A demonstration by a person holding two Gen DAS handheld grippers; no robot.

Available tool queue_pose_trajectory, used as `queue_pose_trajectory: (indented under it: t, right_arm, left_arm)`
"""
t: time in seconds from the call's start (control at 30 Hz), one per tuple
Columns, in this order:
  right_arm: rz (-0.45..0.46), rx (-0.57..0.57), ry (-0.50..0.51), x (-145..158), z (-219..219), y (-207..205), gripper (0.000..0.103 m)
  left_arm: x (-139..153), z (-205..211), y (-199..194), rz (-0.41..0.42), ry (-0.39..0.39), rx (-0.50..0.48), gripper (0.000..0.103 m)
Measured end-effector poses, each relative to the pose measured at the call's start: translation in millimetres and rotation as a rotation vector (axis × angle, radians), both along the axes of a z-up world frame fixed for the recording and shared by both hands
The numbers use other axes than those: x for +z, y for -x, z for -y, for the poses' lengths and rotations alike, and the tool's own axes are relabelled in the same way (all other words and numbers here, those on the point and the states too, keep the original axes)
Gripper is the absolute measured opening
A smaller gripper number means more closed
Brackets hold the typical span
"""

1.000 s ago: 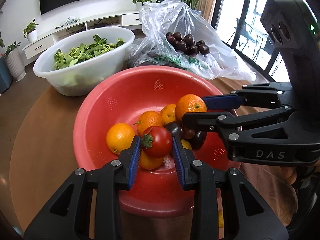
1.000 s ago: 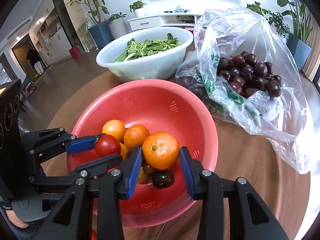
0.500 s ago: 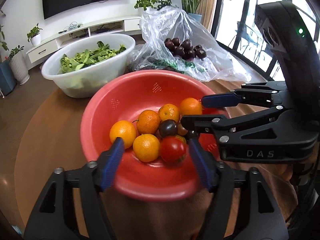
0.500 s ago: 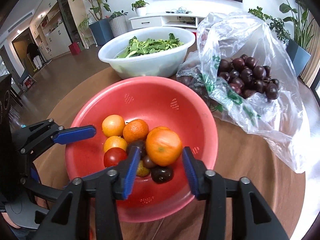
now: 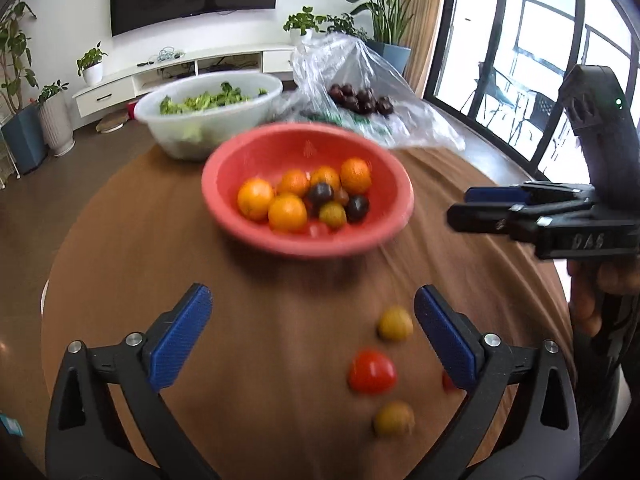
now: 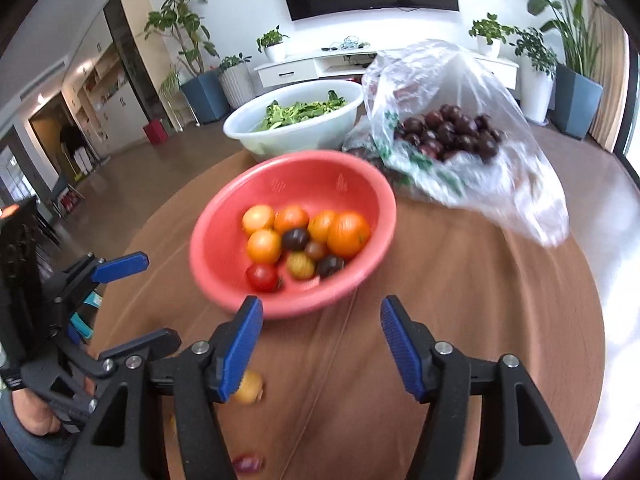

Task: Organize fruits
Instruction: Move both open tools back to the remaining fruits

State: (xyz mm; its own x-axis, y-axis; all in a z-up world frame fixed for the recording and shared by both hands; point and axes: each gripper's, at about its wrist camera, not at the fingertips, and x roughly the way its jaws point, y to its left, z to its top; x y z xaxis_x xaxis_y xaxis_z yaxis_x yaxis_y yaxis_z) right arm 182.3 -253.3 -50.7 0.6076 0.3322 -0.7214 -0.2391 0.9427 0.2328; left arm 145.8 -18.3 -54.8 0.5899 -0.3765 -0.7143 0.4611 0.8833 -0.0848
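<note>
The red colander bowl (image 5: 360, 240) stands on the round wooden table and holds several oranges (image 5: 288, 212), dark plums (image 5: 320, 194) and a red tomato (image 6: 262, 277). My left gripper (image 5: 312, 336) hovers over the table short of the bowl, its jaws opening wide with nothing gripped. Below it on the table lie a red tomato (image 5: 372, 372) and two small yellow fruits (image 5: 395, 323). My right gripper (image 6: 320, 348) is also back from the bowl (image 6: 320, 300), its jaws opening and empty. One yellow fruit (image 6: 250, 388) lies by its left finger.
Behind the bowl stand a white basin of greens (image 5: 208, 108) and a clear plastic bag of dark plums (image 5: 360, 96). The right gripper (image 5: 480, 204) and the hand holding it (image 5: 600, 280) are at the right edge. The table's curved edge runs close on the left.
The left gripper let go of the red tomato and the right gripper let go of the orange, both into the bowl. Both grippers opened and drew back from the bowl.
</note>
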Motion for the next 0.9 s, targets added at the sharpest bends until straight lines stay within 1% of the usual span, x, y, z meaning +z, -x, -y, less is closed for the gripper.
queue_pose_trajectory:
  t: [0.07, 0.2, 0.3, 0.4, 0.53, 0.57, 0.6, 0.67, 0.7, 0.8, 0.83, 0.9]
  right_arm:
    - [-0.014, -0.012, -0.028, -6, 4, 19, 0.064]
    - [-0.031, -0.046, -0.061, -19, 7, 51, 0.064]
    - [-0.056, -0.058, -0.083, -28, 6, 64, 0.064]
    - [-0.066, -0.041, -0.067, -36, -4, 73, 0.061]
    - [-0.081, -0.017, -0.064, -42, -12, 78, 0.059]
    - [-0.083, -0.017, -0.065, -42, -12, 79, 0.059]
    - [-0.085, -0.016, -0.065, -43, -13, 80, 0.058]
    - [-0.089, -0.013, -0.064, -44, -13, 79, 0.058]
    - [-0.089, -0.012, -0.061, -44, -13, 79, 0.058]
    - [-0.093, -0.011, -0.061, -45, -12, 80, 0.058]
    - [-0.095, -0.011, -0.061, -46, -12, 80, 0.058]
    - [-0.098, -0.010, -0.060, -46, -13, 80, 0.057]
  left_arm:
    - [-8, -4, 19, -0.014, -0.017, 0.000, 0.103]
    - [-31, -4, 50, -0.084, -0.078, -0.017, 0.103]
    - [-42, 4, 65, -0.096, -0.121, -0.039, 0.103]
    - [-48, 10, 68, -0.103, -0.135, -0.052, 0.102]
    - [-47, 18, 71, -0.087, -0.123, -0.088, 0.101]
    - [-48, 20, 70, -0.087, -0.131, -0.097, 0.096]
    - [-51, 22, 70, -0.089, -0.139, -0.109, 0.085]
    - [-55, 27, 68, -0.100, -0.148, -0.130, 0.072]
    - [-57, 28, 69, -0.102, -0.151, -0.135, 0.067]
    - [-58, 30, 69, -0.100, -0.147, -0.141, 0.064]
    - [-58, 31, 69, -0.097, -0.147, -0.144, 0.062]
    - [-58, 31, 68, -0.099, -0.143, -0.149, 0.051]
